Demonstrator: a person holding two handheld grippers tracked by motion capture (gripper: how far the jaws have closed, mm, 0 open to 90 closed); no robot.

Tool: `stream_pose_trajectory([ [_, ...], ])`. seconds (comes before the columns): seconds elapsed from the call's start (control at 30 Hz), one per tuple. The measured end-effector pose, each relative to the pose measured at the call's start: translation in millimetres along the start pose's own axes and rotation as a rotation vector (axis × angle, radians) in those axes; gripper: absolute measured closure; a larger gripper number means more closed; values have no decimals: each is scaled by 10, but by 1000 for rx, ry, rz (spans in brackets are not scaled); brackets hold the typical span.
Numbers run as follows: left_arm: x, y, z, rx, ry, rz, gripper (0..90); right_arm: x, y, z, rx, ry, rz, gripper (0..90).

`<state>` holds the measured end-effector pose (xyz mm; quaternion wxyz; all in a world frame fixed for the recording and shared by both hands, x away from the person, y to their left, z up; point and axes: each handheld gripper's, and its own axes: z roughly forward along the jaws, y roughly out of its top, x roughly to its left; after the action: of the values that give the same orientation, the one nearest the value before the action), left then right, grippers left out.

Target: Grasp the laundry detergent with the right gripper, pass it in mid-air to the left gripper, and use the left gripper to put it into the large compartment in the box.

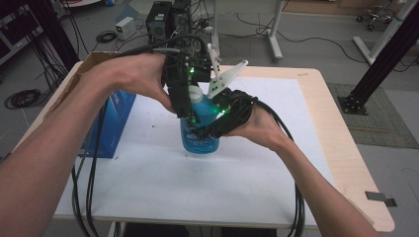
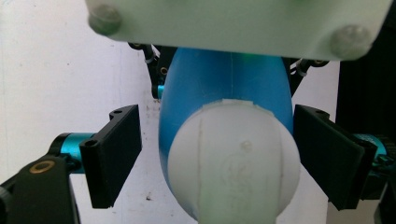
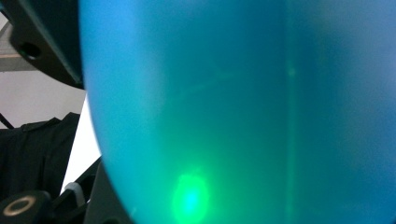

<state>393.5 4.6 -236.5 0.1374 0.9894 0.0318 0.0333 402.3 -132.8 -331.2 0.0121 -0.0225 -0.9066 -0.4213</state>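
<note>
The left gripper (image 2: 210, 154) comes down over the white cap (image 2: 233, 158) of a blue bottle (image 1: 200, 136); its jaws stand apart, one at nine o'clock of the cap with a clear gap, the other at three o'clock close against it. The right gripper (image 1: 217, 121) presses at the bottle's body from three o'clock; blue plastic crowds its own camera, so I cannot tell how its jaws stand. The bottle stands upright near the middle of the white surface (image 1: 237, 177). A blue box (image 1: 111, 123) sits at nine o'clock of it.
</note>
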Motion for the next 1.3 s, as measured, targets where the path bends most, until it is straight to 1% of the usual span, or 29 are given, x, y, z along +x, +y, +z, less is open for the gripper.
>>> stream_pose_trajectory([
  [0.07,-1,5,1,-2,-4,1,203,-2,-2,-5,1,-1,-1,454],
  [0.13,-1,8,6,-1,-10,-1,204,-3,-7,-6,0,-2,2,454],
  [0.4,-4,26,26,8,-8,0,224,-1,-5,3,3,3,-1,455],
  [0.47,-5,27,21,2,-8,4,263,-2,-7,8,6,2,-2,454],
  [0.5,-1,27,18,3,-13,4,263,-1,-7,10,8,1,-2,454],
  [0.67,3,30,27,8,-10,5,263,0,-8,9,9,1,-1,454],
  [0.83,4,46,39,26,-9,21,284,2,-8,11,7,0,-6,454],
  [0.87,2,47,38,20,-7,23,299,2,-8,12,8,-1,-7,454],
  [1.03,-1,48,34,15,-12,18,313,3,-10,14,8,1,-8,454],
  [1.07,0,51,27,21,-11,26,321,4,-9,14,7,2,-7,454],
  [1.2,-10,59,20,25,-11,35,376,6,-8,12,1,5,-8,454],
  [1.27,-15,67,19,31,-8,38,378,5,-11,11,-2,4,-7,454],
  [1.3,-14,72,19,35,-7,46,380,7,-11,11,0,4,-6,454],
])
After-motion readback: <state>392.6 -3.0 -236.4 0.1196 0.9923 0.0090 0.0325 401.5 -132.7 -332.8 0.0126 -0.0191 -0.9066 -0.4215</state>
